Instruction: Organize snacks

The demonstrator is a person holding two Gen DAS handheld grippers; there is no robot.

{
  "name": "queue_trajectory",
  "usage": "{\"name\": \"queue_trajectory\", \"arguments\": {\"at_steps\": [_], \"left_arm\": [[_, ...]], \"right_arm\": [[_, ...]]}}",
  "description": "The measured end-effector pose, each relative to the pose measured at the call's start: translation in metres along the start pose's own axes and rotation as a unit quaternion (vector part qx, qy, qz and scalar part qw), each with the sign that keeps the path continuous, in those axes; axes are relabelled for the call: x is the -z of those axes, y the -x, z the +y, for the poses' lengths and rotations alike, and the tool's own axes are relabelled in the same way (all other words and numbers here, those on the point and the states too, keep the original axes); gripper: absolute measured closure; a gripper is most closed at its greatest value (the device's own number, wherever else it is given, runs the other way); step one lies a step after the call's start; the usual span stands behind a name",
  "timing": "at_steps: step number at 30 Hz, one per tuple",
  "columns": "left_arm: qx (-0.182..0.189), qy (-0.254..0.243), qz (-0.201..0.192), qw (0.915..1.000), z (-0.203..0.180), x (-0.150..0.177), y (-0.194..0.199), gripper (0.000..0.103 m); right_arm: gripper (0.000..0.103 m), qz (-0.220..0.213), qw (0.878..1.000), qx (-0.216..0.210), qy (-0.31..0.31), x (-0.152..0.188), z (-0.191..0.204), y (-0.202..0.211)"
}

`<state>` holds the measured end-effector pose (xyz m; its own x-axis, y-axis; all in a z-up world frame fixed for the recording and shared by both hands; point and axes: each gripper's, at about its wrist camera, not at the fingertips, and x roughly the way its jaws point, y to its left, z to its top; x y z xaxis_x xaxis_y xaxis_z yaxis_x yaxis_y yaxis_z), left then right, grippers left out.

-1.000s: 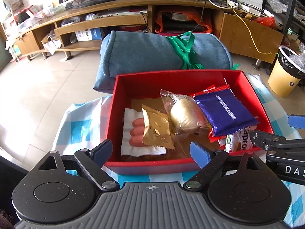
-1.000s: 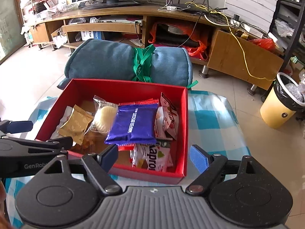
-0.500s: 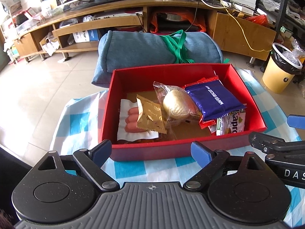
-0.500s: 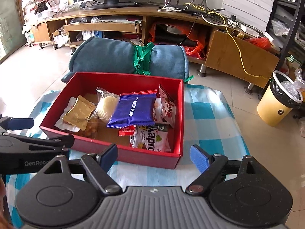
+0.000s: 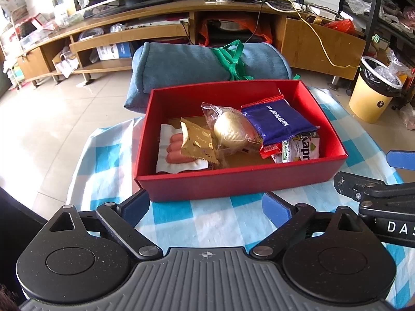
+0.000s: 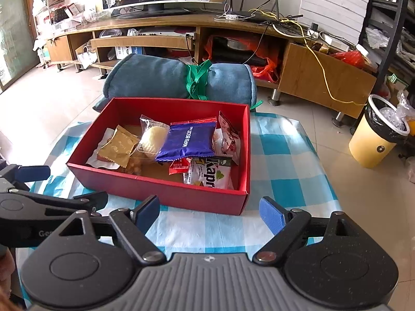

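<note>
A red box (image 5: 233, 181) (image 6: 160, 189) stands on a blue-and-white checked cloth (image 5: 207, 223). Inside lie a blue wafer packet (image 5: 277, 121) (image 6: 189, 140), a gold packet (image 5: 197, 142) (image 6: 118, 146), a clear-wrapped round pastry (image 5: 230, 129) (image 6: 151, 137), a sausage pack (image 5: 173, 147), a white Kapro packet (image 5: 303, 147) (image 6: 210, 176) and a red-and-white packet (image 6: 229, 137). My left gripper (image 5: 206, 206) hangs before the box's near wall, its jaws opening with nothing between them. Off the box's near right corner, my right gripper (image 6: 209, 212) stands open and empty.
A rolled blue cushion (image 5: 207, 62) tied with a green strap lies just behind the box. A long wooden TV stand (image 6: 181, 33) runs along the back, above tiled floor. A yellow bin (image 6: 376, 140) stands at the right. The cloth (image 6: 282, 155) continues right of the box.
Both grippers have drawn back from over the box, so its near wall now shows in full ahead of the fingertips. The snacks have not moved.
</note>
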<state>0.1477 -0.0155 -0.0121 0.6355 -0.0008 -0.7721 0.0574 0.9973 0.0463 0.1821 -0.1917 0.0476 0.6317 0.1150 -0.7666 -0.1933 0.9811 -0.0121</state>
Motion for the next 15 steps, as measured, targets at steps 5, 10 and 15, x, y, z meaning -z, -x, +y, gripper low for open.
{"name": "queue_trajectory", "arguments": {"at_steps": [5,10,15], "left_arm": [[0.005,0.002,-0.003,1.0000,0.000,0.008,0.008,0.005],[0.011,-0.001,-0.001,0.9999,-0.002,0.021,0.014,0.004],[0.015,-0.003,0.001,0.9999,-0.005,0.031,0.021,0.004]], "right_arm": [[0.023,-0.003,1.000,0.000,-0.005,0.010,-0.001,0.010],[0.022,-0.005,1.000,0.001,-0.006,0.019,0.000,0.019],[0.022,-0.007,1.000,0.003,-0.009,0.032,0.000,0.028]]}}
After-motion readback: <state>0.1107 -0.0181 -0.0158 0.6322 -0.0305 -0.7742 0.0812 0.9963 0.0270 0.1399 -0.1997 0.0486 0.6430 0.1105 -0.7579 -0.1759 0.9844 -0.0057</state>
